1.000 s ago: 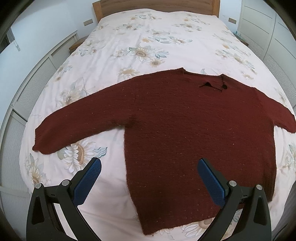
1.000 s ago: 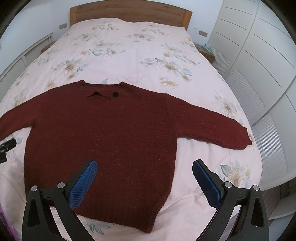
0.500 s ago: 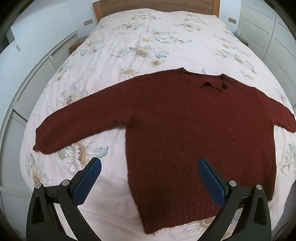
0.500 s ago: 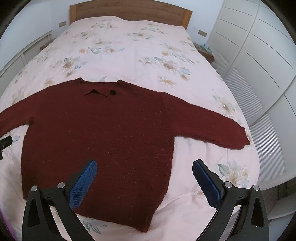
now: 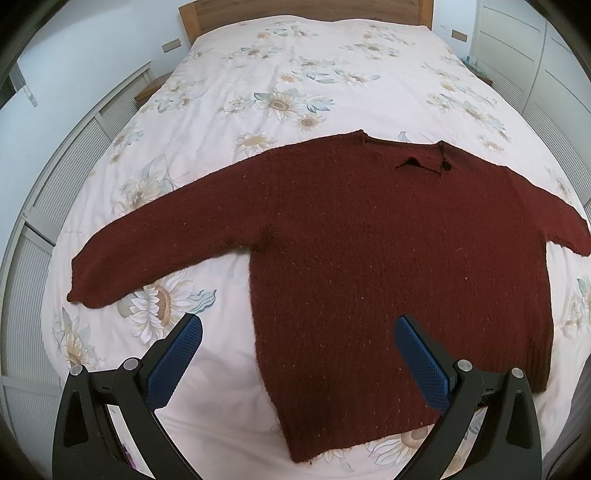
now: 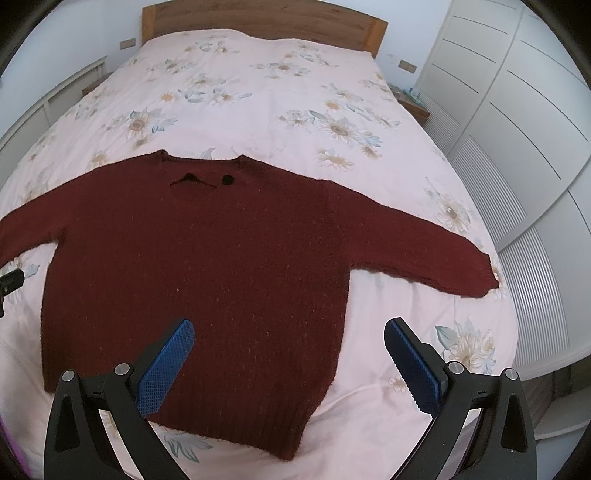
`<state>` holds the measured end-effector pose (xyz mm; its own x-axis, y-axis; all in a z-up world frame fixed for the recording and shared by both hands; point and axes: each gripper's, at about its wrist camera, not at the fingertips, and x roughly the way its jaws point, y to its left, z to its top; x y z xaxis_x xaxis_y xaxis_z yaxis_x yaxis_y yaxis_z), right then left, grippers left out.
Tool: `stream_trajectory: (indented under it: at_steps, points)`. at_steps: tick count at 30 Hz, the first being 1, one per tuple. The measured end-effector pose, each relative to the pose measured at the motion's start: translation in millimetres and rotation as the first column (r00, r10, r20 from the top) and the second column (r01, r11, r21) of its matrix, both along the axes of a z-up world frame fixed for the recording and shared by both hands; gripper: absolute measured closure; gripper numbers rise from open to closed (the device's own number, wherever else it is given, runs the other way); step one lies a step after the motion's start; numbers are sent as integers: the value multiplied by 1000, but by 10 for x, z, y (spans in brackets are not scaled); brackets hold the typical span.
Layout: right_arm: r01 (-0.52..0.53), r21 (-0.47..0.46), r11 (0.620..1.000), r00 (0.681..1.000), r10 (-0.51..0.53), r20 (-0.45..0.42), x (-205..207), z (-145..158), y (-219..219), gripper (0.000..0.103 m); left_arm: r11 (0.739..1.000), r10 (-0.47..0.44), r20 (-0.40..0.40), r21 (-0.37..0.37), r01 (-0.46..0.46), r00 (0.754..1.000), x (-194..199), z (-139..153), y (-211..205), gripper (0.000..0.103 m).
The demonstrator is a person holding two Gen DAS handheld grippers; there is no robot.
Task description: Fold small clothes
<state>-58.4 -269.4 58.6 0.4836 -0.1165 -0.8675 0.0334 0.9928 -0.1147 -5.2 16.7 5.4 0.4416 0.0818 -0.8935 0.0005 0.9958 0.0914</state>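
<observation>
A dark red knitted sweater (image 5: pixel 369 251) lies flat on the bed, front up, both sleeves spread out sideways, a black button (image 5: pixel 446 166) at its neck. My left gripper (image 5: pixel 298 325) hangs open above the sweater's lower left edge, holding nothing. In the right wrist view the same sweater (image 6: pixel 207 273) fills the middle. My right gripper (image 6: pixel 289 328) is open above the sweater's lower right side, its blue pads (image 6: pixel 410 365) wide apart and empty. A black tip of the left gripper (image 6: pixel 10 280) shows at the left edge.
The bed (image 5: pixel 295 74) has a pale floral cover and a wooden headboard (image 6: pixel 258 22). White wardrobe doors (image 6: pixel 517 110) stand along the right side. A white slatted cabinet (image 5: pixel 44 206) runs along the left. A bedside table (image 6: pixel 413 103) sits at the far right.
Both grippers have drifted slightly towards the sweater and lower; the sweater sits a little nearer in each view. The sweater itself has not moved. Both grippers stay open.
</observation>
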Motion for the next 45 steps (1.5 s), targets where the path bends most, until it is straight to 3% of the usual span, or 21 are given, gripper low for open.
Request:
stream_trajectory:
  at_steps: [31,38,45]
  points:
    - [4,8,1000,1000,-4,-13,9,-82,-60,0,999,-37,-27,12,38,999,-18,-64,-124,1]
    - [88,32,996,996,-88,2,232,-220,-609,0,997,-71,-15,-11,71,997,202,-57,-171,1]
    - [269,81,960,962,-271,15,606,-447,-1814,0,993,-116,7,3,116,993,533,-94,-311,1]
